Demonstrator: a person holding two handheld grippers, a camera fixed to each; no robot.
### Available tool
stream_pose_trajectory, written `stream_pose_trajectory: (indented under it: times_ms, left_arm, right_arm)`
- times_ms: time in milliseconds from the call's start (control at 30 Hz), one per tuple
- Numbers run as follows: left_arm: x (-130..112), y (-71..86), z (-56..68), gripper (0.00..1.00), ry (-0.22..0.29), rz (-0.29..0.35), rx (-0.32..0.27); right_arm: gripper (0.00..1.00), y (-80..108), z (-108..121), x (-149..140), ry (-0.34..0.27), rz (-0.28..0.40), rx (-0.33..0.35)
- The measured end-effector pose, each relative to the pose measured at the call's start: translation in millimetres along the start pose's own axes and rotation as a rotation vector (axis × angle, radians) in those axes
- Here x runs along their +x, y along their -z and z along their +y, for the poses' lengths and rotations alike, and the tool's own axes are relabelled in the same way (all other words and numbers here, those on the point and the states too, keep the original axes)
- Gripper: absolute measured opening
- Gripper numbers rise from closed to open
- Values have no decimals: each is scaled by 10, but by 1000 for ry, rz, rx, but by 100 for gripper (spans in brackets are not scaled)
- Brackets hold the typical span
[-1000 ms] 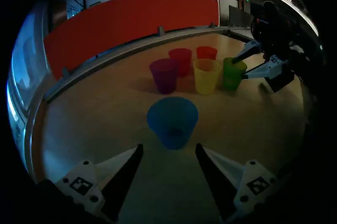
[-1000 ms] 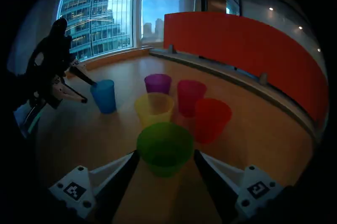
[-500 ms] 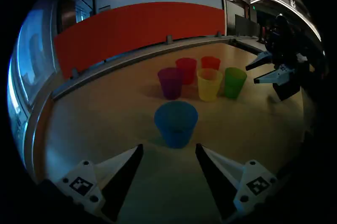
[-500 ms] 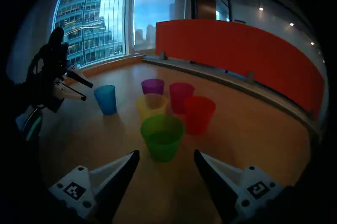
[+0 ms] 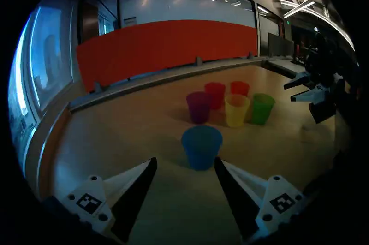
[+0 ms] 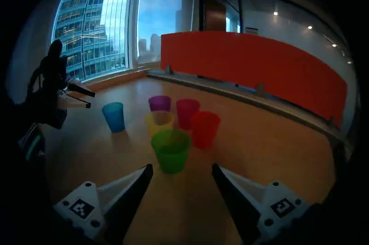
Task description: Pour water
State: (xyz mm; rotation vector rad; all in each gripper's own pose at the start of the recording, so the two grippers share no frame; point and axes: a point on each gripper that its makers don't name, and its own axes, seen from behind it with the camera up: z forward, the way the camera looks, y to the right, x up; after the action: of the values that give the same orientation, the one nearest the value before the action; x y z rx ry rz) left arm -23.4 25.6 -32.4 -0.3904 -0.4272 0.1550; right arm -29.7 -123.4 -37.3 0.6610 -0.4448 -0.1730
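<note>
Fingers of the left gripper (image 5: 184,161) stand wide apart and empty; the upright blue cup (image 5: 201,147) sits just beyond the tips, slightly right of centre. The right gripper (image 6: 181,166), equally wide and empty, faces the upright green cup (image 6: 171,151) close ahead, slightly left of centre.

The left gripper (image 5: 185,160) hangs over a wooden table (image 5: 124,125), jaws wide apart. A blue cup (image 5: 201,146) stands just ahead of its fingertips, untouched. Beyond are 5 clustered cups: purple (image 5: 199,106), pink (image 5: 215,94), red (image 5: 239,88), yellow (image 5: 236,110), green (image 5: 262,108). At far right, the other gripper (image 5: 289,93) hovers with jaws parted.
</note>
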Motion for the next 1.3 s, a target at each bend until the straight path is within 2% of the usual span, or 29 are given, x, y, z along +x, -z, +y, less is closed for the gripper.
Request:
stream_pose_trajectory:
  times_ms: [433, 700, 1300]
  left_arm:
    - [579, 205, -201, 92, 49, 212, 129]
    - [692, 226, -218, 92, 58, 277, 182]
    - [918, 410, -412, 92, 159, 428, 310]
  right_arm:
    - [99, 245, 302, 377, -33, 136, -157]
    - [99, 411, 519, 549, -58, 231, -273]
    - [99, 819, 957, 765, -159, 441, -515]
